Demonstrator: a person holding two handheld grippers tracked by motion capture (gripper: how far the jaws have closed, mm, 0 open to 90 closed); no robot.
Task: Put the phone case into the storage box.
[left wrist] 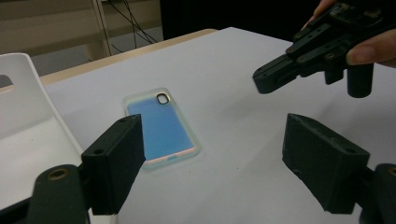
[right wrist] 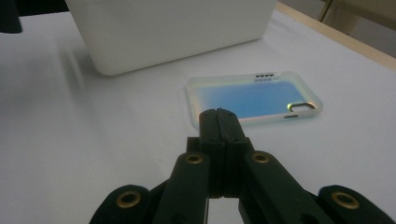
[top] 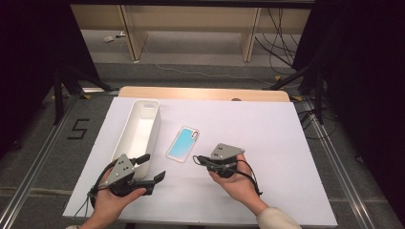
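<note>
A blue phone case with a pale iridescent rim (top: 183, 144) (left wrist: 161, 128) (right wrist: 254, 98) lies flat on the white table cover (top: 267, 143), camera cutout toward the far side. My right gripper (top: 197, 159) (right wrist: 219, 116) (left wrist: 275, 74) is shut with nothing between its jaws. Its tip points at the case's near right corner and hovers just short of it. My left gripper (top: 152, 167) (left wrist: 219, 158) is open and empty. It sits near the front left of the table and is aimed toward the case and the right gripper.
A long white bin (top: 138, 129) (left wrist: 23, 116) (right wrist: 173, 32) stands left of the case, open on top. The table's wooden far edge (top: 205, 93) shows beyond the cover. Cables and stand legs lie on the floor around the table.
</note>
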